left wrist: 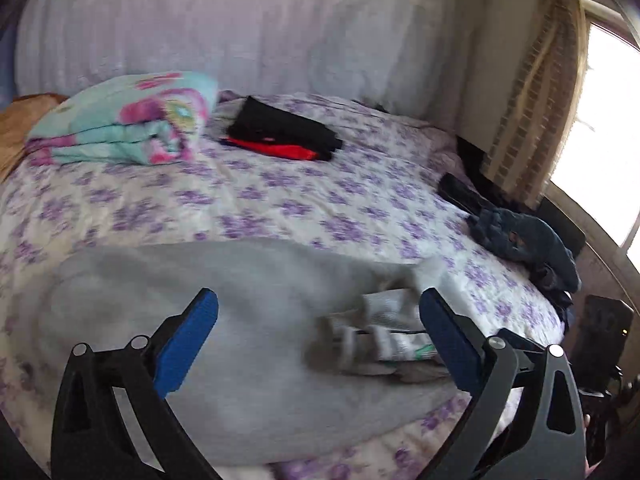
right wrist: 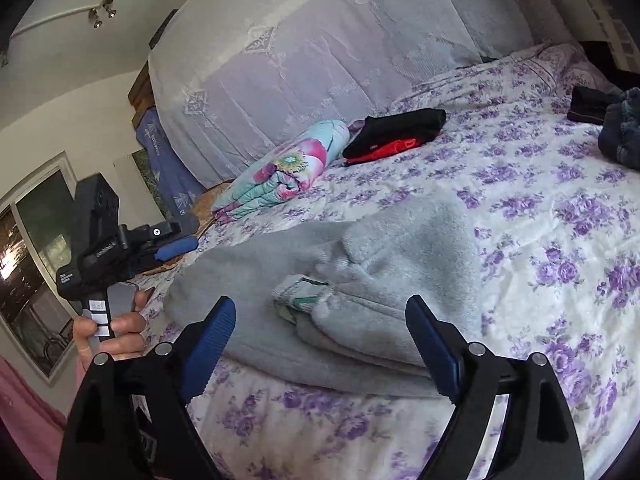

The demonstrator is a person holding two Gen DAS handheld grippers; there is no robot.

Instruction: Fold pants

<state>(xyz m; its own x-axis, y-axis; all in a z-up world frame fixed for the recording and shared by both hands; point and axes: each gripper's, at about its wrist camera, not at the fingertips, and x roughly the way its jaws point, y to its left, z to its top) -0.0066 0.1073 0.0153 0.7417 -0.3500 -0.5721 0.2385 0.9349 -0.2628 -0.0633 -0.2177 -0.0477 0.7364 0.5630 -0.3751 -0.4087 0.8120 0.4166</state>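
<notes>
Grey fleece pants lie on the flowered bed, folded over, with the ribbed waistband and its label bunched at the right. In the right wrist view the pants lie in the middle with folded layers at the near edge. My left gripper is open above the pants and holds nothing. My right gripper is open just before the waistband fold and holds nothing. The left gripper also shows in the right wrist view, held in a hand at the left.
The bed has a purple-flowered sheet. A folded teal and pink blanket and a folded black and red garment lie at the back. Dark blue jeans are heaped at the right edge. A window is at the right.
</notes>
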